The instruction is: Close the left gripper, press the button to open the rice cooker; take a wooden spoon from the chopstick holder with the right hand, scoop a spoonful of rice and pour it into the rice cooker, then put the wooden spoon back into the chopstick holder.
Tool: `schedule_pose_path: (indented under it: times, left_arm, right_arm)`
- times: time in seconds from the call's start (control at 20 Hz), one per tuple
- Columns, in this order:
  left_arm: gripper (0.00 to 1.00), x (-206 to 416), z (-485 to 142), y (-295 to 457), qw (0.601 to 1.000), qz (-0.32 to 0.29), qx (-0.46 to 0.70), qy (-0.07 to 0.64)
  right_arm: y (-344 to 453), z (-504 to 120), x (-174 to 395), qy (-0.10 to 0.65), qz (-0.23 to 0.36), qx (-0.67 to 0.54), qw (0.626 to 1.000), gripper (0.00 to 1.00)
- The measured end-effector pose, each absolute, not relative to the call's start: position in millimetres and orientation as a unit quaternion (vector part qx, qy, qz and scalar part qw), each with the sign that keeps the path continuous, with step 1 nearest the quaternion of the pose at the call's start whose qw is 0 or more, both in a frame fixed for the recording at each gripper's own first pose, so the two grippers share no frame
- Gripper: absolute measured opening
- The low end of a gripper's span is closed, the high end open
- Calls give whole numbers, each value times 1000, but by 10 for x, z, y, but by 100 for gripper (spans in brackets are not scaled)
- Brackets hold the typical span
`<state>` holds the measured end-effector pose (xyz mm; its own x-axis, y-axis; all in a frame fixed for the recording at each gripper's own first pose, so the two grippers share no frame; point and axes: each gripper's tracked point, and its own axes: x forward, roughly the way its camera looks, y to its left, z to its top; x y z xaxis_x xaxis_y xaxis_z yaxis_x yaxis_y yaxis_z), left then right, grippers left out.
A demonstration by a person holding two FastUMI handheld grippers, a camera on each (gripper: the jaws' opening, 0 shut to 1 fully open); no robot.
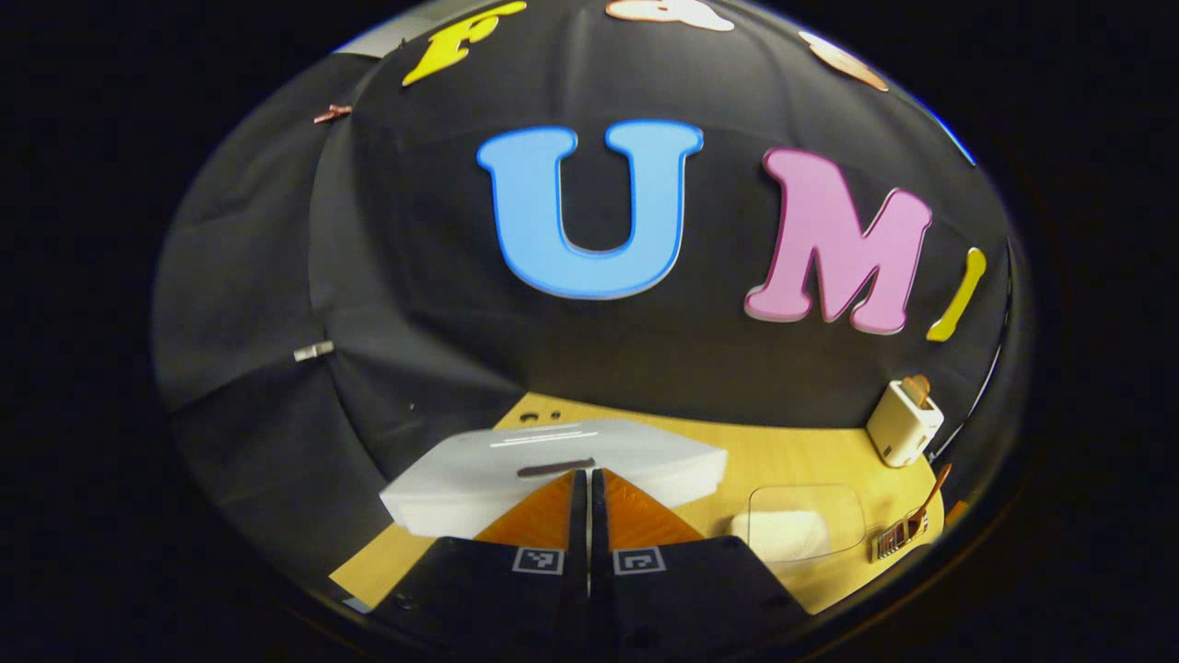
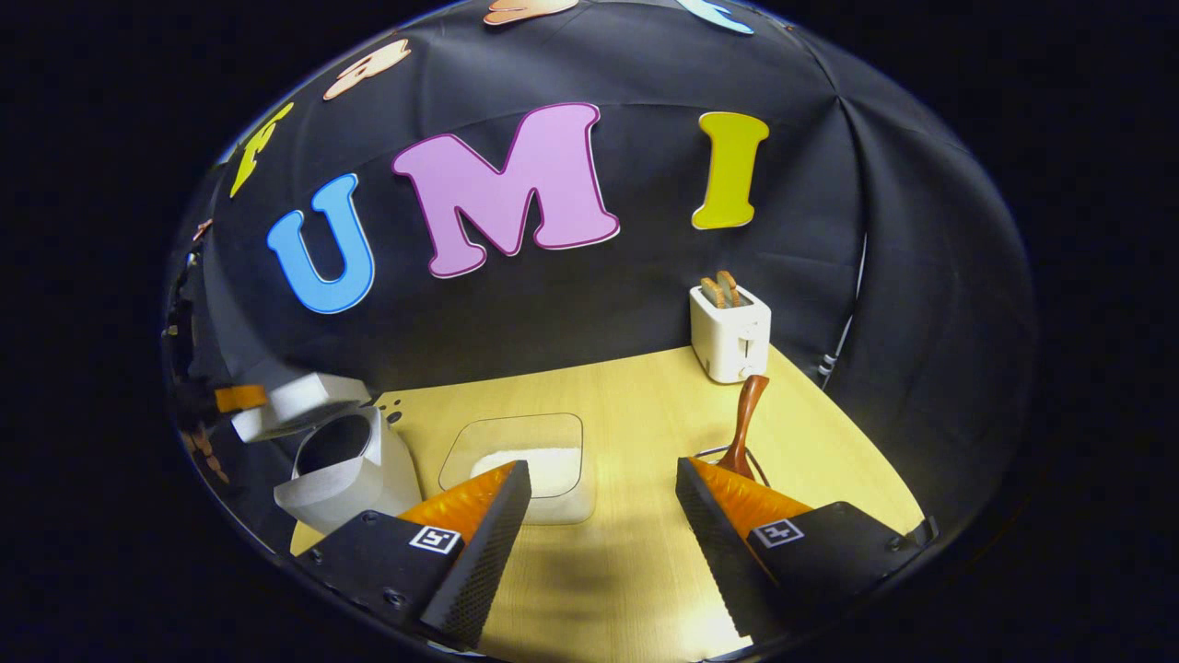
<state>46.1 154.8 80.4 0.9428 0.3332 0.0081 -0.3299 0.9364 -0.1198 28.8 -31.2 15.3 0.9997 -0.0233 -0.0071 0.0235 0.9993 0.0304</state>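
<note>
Black cloth behind, pale wooden counter [image 1: 783, 460] below.

Left gripper view: left claw [image 1: 589, 479] at 6 o'clock, fingers pressed together, nothing between them. Tips right at the front edge of the cooker lid [image 1: 553, 470], by the dark slot-like button [image 1: 555, 467]; contact or a sliver of gap, cannot tell. Lid seen from above and tilted. Clear rice tub [image 1: 801, 525] at 4 o'clock on the counter, white rice inside. Farther toward 4 o'clock, wire holder [image 1: 898, 539] with the spoon [image 1: 932, 493] leaning up out of it. Toaster [image 1: 904, 424] at 3 o'clock against the cloth.

Right gripper view: right claw [image 2: 603, 479] at 6 o'clock, fingers wide apart, gripping nothing. Spoon [image 2: 744, 419] at 1 o'clock from the claw, just past the right finger, handle nearly upright with a slight lean, bowl end down in the holder [image 2: 709, 453], mostly hidden behind that finger. Tub [image 2: 516, 460] at 11 o'clock, partly behind the left finger. Cooker [image 2: 345, 474] at 9 o'clock with lid [image 2: 299, 405] raised and dark pot mouth showing; left claw [image 2: 239, 398] at that lid. Toaster [image 2: 729, 333] at 1 o'clock, beyond the spoon.

Judged: cooker open, spoon pickup next. Right claw clearly nearer; needs a shift toward 1 o'clock to straddle the upright handle, then a squeeze across it.
</note>
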Motion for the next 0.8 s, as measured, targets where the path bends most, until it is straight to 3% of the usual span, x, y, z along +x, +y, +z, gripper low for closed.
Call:
schedule_pose_path:
  times: [0.25, 0.3, 0.35, 0.4, 0.5, 0.55, 0.6, 0.75, 0.8]
  left_arm:
    - [7, 252, 1024, 1289, 985, 136, -66, -88]
    - [10, 219, 1021, 1250, 984, 133, -68, -91]
    - [23, 216, 988, 1206, 985, 129, -71, -91]
    - [18, 218, 953, 1141, 986, 123, -74, -88]
    - [29, 226, 835, 980, 988, 107, -80, -74]
    - [43, 217, 788, 888, 990, 98, -82, -68]
    - [40, 217, 737, 770, 991, 84, -81, -62]
    - [85, 230, 667, 495, 995, 56, -59, -55]
    - [94, 209, 652, 426, 996, 50, -48, -51]
  right_arm:
    - [-487, 268, 320, -8, -32, 23, 999, 98]
    - [-522, 294, 333, -10, -34, 22, 999, 98]
    - [-560, 315, 350, -12, -36, 20, 999, 98]
    - [-593, 348, 370, -15, -38, 19, 999, 98]
    - [-679, 401, 439, -18, -41, 18, 999, 98]
    - [-733, 420, 490, -19, -42, 17, 999, 98]
    - [-798, 436, 542, -19, -44, 16, 999, 98]
    - [-1007, 428, 754, -8, -47, 16, 999, 98]
    - [-1074, 415, 836, -2, -47, 18, 999, 98]
